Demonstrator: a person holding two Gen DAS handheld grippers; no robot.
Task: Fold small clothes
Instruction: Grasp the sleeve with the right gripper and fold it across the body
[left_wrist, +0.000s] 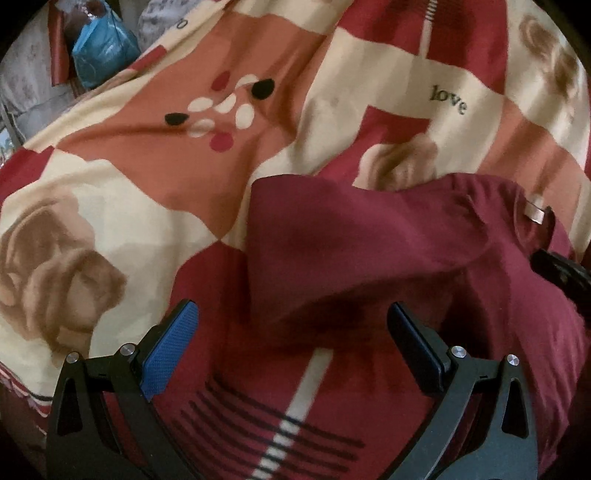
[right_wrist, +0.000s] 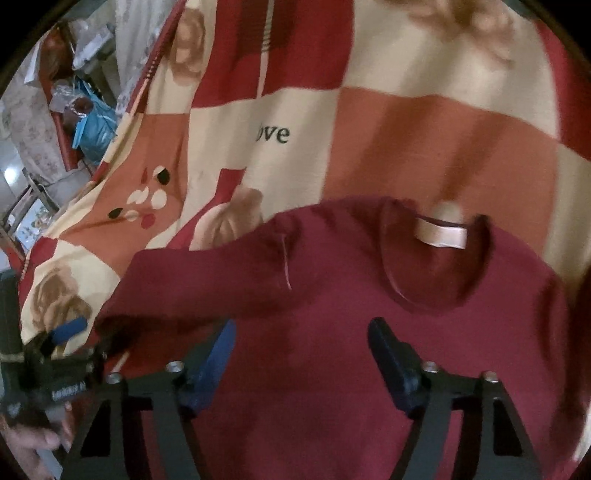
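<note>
The maroon shirt (right_wrist: 332, 325) lies spread on a bed covered with a patchwork bedspread (right_wrist: 424, 140), its neck opening with the pale label (right_wrist: 439, 236) turned away from the person. One sleeve (right_wrist: 192, 284) stretches out to the left of the neck opening, and its end sits close to the left tongs (left_wrist: 291, 332). The left tongs are apart and hold nothing; in the left wrist view the sleeve's edge lies just beyond their tips. The right tongs (right_wrist: 301, 343) are also apart, hovering over the chest part below the neck opening, with no cloth between the fingers.

The fold seems not yet started: the shirt looks only laid out, and this is probably the moment before the first grasp. The next move likely calls for the left tongs to close on the sleeve end and carry it across toward the neck opening, while the right tongs may need to press or hold the body so that it does not slide on the soft bedspread.
</note>
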